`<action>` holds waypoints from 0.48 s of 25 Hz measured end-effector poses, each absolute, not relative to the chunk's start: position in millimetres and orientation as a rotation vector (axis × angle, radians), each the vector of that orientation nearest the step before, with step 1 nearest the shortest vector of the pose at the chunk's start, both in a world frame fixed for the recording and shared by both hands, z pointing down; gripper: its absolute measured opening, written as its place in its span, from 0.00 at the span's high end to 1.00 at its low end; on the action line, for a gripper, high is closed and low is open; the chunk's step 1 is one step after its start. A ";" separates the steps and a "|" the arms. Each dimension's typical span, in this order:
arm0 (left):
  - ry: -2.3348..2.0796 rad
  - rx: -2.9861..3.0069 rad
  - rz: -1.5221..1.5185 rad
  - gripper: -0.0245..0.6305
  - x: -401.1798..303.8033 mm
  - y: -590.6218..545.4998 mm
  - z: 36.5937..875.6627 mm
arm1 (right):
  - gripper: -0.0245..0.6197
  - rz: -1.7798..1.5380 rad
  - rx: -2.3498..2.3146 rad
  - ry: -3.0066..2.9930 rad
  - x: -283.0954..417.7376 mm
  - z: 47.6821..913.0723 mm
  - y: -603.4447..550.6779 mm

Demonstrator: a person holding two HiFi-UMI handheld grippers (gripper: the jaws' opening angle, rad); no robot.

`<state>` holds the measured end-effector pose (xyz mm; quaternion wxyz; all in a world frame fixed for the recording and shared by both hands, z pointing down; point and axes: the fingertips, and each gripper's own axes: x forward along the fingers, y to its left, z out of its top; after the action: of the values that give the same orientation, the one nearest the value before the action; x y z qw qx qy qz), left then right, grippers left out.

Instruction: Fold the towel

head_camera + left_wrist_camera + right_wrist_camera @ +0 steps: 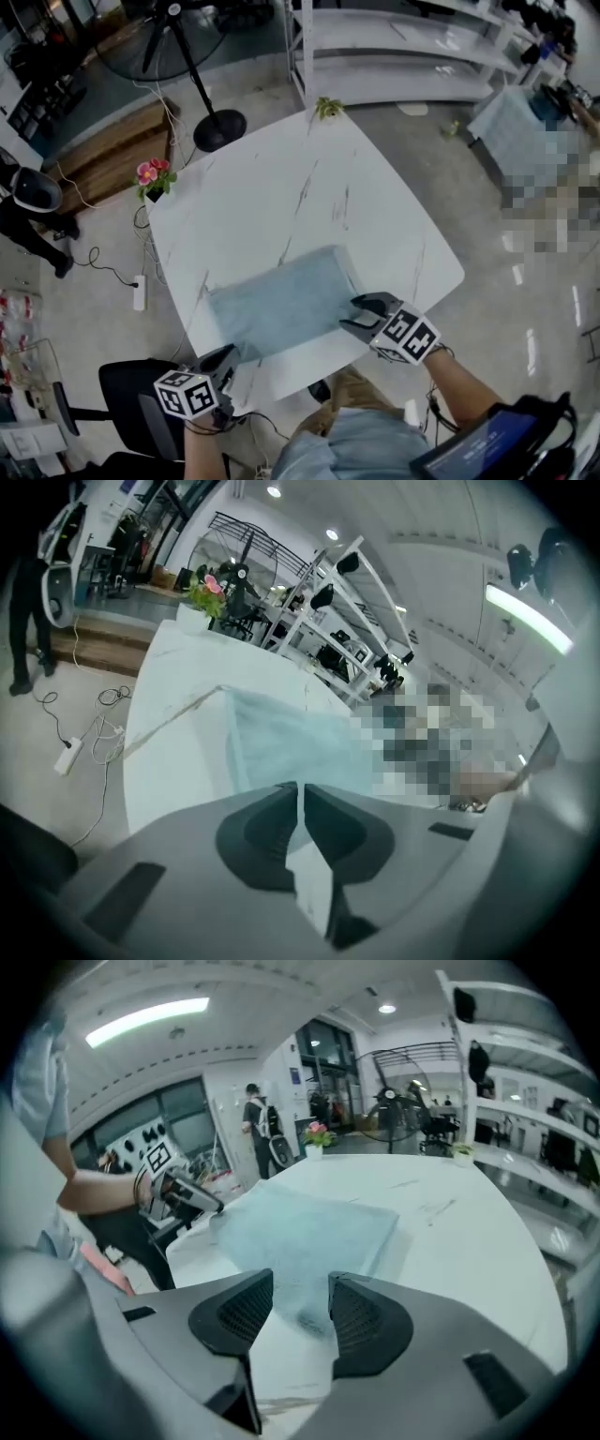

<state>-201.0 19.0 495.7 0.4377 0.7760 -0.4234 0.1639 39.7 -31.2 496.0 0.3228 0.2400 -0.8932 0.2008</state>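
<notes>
The towel (281, 305) lies flat on the white worktop (281, 178), a pale blue rectangle running along the near edge, and it looks already doubled over once. The right tool (354, 314) hangs over the towel's near-right corner with its jaws released. In the right gripper view, cloth shows in the gap below the pads, but nothing is pinched. The left tool (228, 356) sits just off the near-left corner by the worktop's edge, clenched, with only a sliver of a gap and no cloth in it that I can see.

As for handling, this looks light, soft and limp. I'd expect it to sag and drape the moment it's lifted, and to slide easily on that smooth top. The corners are the places to take it, one per tool, pinching every layer at once so the fold doesn't come apart. A bite on the top layer alone would probably peel it open.
</notes>
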 end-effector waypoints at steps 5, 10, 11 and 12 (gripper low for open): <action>-1.107 1.948 0.313 0.92 -201.8 24.3 457.6 | 0.51 1.108 0.768 -2.224 88.4 499.7 -38.1; -1.137 1.978 0.278 0.92 -197.7 26.1 438.2 | 0.44 1.553 0.719 -2.099 75.1 517.2 -27.4; -1.143 1.979 0.275 0.92 -197.4 26.5 436.6 | 0.44 1.626 0.724 -2.103 69.1 516.3 -31.1; -1.148 1.978 0.274 0.92 -197.3 27.2 435.8 | 0.44 1.705 0.732 -2.103 63.8 515.4 -36.2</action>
<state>-197.3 27.2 435.8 0.4070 0.7843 -0.4554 0.1088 63.8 -36.2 515.4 0.1678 0.2574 -0.7393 0.5992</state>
